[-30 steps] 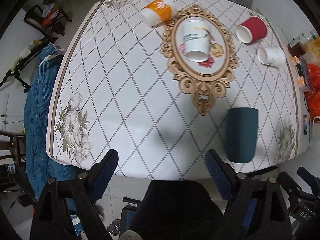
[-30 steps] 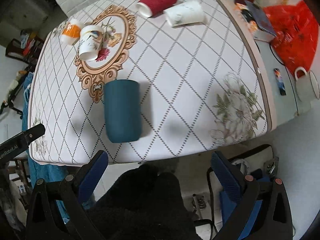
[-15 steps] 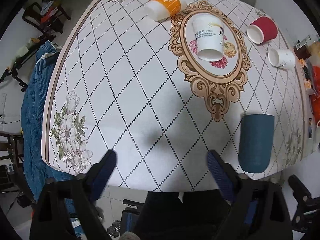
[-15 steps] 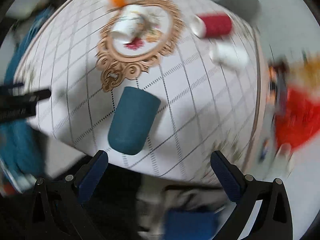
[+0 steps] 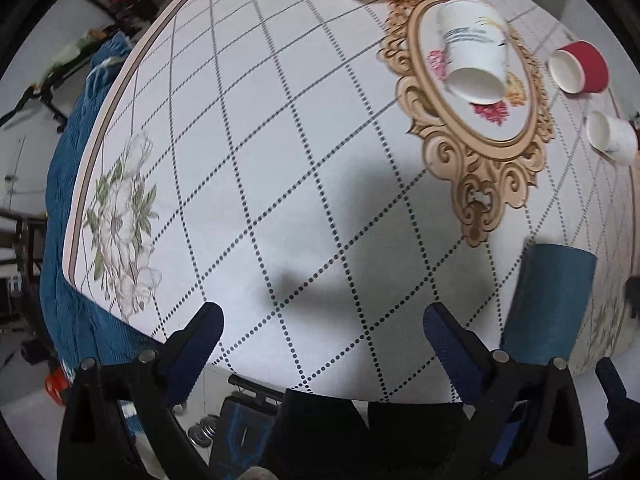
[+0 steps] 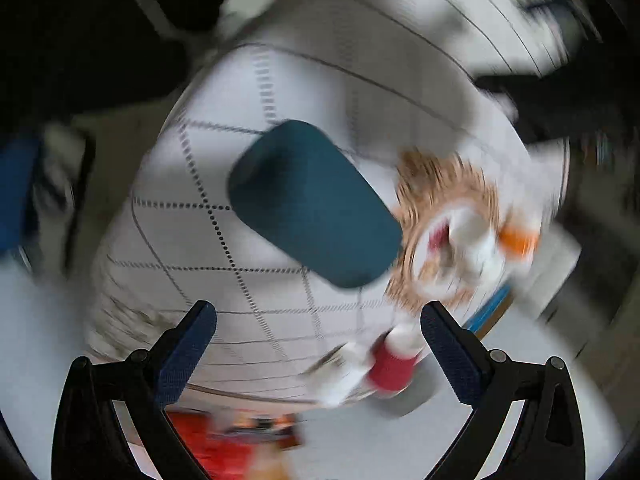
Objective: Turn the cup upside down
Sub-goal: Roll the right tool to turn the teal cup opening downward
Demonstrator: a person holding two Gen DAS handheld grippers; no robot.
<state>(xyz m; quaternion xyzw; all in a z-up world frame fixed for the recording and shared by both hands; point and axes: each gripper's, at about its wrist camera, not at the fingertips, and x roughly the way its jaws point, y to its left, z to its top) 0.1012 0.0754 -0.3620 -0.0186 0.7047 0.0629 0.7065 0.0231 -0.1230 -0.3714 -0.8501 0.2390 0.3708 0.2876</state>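
The blue cup (image 6: 314, 204) stands ahead of the right tongs (image 6: 318, 330), nearer than the left tongs (image 5: 322, 330); both pairs gape apart.

Each hand-held gripper (image 5: 322, 328) (image 6: 318, 326): black arms, seemingly textured blue pads, silver screws.

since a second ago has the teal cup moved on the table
No. In the left wrist view the teal cup still stands just right of the ornate medallion's lower tip; only the cameras shifted.

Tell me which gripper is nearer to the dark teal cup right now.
Right, probably. The right gripper points almost straight at the teal cup, though its view is blurred. From the left gripper, the cup sits off to its right.
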